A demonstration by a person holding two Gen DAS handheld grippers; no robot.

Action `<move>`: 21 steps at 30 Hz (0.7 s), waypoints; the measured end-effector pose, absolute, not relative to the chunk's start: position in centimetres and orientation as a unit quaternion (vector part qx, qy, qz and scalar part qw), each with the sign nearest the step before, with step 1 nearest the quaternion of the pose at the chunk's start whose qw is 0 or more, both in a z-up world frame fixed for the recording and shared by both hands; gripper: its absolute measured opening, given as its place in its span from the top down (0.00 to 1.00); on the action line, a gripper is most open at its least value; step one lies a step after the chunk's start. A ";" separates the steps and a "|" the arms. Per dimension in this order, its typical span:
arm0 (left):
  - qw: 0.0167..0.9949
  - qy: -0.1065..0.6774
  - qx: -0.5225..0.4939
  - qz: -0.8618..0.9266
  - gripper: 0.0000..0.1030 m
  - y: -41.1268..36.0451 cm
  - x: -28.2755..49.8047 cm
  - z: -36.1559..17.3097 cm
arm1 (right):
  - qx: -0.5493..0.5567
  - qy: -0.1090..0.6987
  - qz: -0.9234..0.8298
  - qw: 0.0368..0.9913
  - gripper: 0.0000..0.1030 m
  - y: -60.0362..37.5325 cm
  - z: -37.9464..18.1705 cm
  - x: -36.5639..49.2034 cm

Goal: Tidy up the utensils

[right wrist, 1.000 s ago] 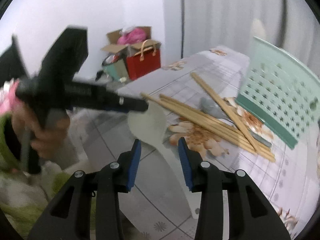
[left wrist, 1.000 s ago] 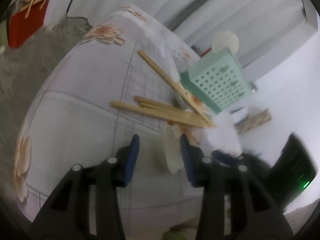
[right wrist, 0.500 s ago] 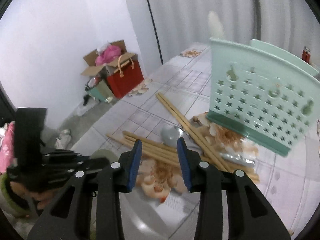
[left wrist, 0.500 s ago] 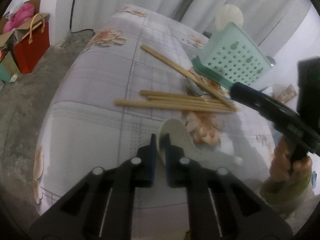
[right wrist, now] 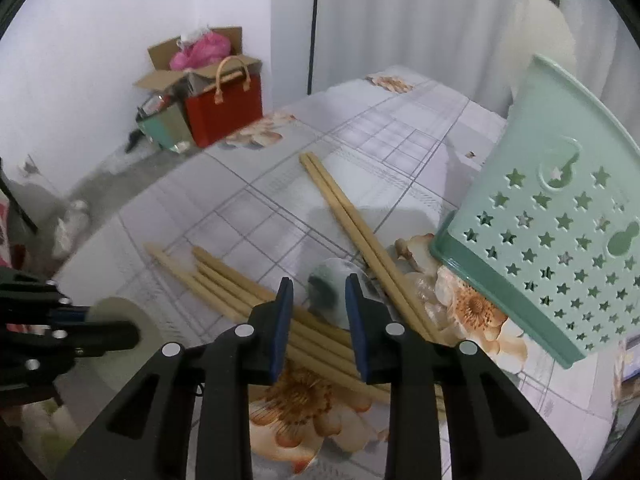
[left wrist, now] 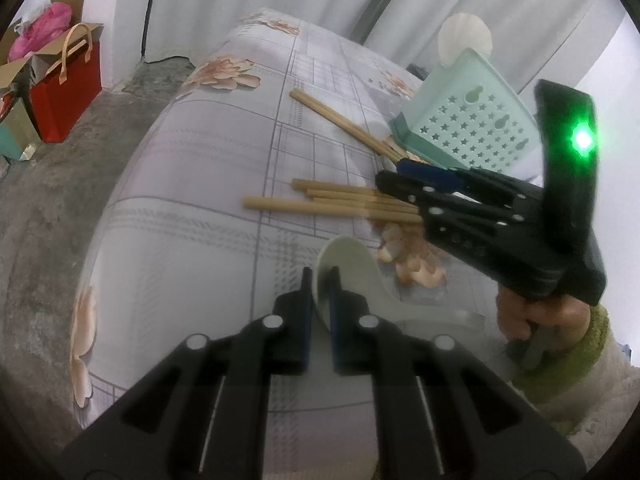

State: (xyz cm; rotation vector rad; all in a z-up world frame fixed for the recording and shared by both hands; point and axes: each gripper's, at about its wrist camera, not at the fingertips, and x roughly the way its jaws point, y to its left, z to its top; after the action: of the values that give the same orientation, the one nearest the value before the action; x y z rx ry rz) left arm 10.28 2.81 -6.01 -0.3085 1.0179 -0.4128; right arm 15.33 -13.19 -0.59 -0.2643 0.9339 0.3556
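Observation:
My left gripper [left wrist: 319,280] is shut on the bowl rim of a white plastic spoon [left wrist: 356,268], which lies on the flowered tablecloth [left wrist: 192,184]. My right gripper [right wrist: 318,292] is open and empty, hovering over a metal spoon [right wrist: 330,294] that lies among several wooden chopsticks [right wrist: 240,292]. Two more chopsticks [right wrist: 344,216] run toward the far side. A mint-green utensil basket with star holes [right wrist: 560,236] stands at the right. The right gripper also shows in the left wrist view [left wrist: 404,172], above the chopsticks [left wrist: 332,200] and beside the basket [left wrist: 472,124].
The table edge drops to a grey floor at the left [left wrist: 44,200]. A red bag [right wrist: 226,112] and cardboard boxes [right wrist: 188,68] stand on the floor by the wall. White curtains hang behind the table. A white round object [left wrist: 464,40] sticks up behind the basket.
My left gripper closed on the white spoon's bowl. My right gripper left the spoon's handle and moved forward to hover over the metal spoon and chopsticks.

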 end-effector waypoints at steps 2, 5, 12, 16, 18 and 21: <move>0.840 0.482 -0.149 -0.197 0.94 2.9 10.3 -6.0 | -0.129 0.450 0.165 0.868 0.76 -13.1 -0.8 15.7; 0.840 0.483 -0.150 -0.199 0.94 2.8 10.4 -6.1 | -0.129 0.456 0.158 0.866 0.78 -13.0 -1.2 16.1; 0.839 0.481 -0.153 -0.201 0.94 2.9 10.4 -6.1 | -0.139 0.445 0.138 0.874 0.90 -12.7 -1.0 16.0; 0.839 0.482 -0.155 -0.200 0.94 2.8 10.4 -6.1 | -0.123 0.428 0.133 0.885 0.93 -13.0 0.1 15.8; 0.839 0.482 -0.157 -0.199 0.94 2.8 10.4 -6.1 | -0.103 0.415 0.136 0.894 0.94 -13.6 1.6 15.5; 0.840 0.481 -0.158 -0.196 0.94 2.7 10.4 -6.1 | -0.058 0.397 0.148 0.904 0.95 -14.7 4.1 15.0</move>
State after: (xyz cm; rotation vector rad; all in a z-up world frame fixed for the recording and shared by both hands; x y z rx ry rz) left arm 10.38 2.66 -6.08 -0.3335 1.0177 -0.4145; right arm 14.96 -14.71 4.14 -0.1200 0.8207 0.3061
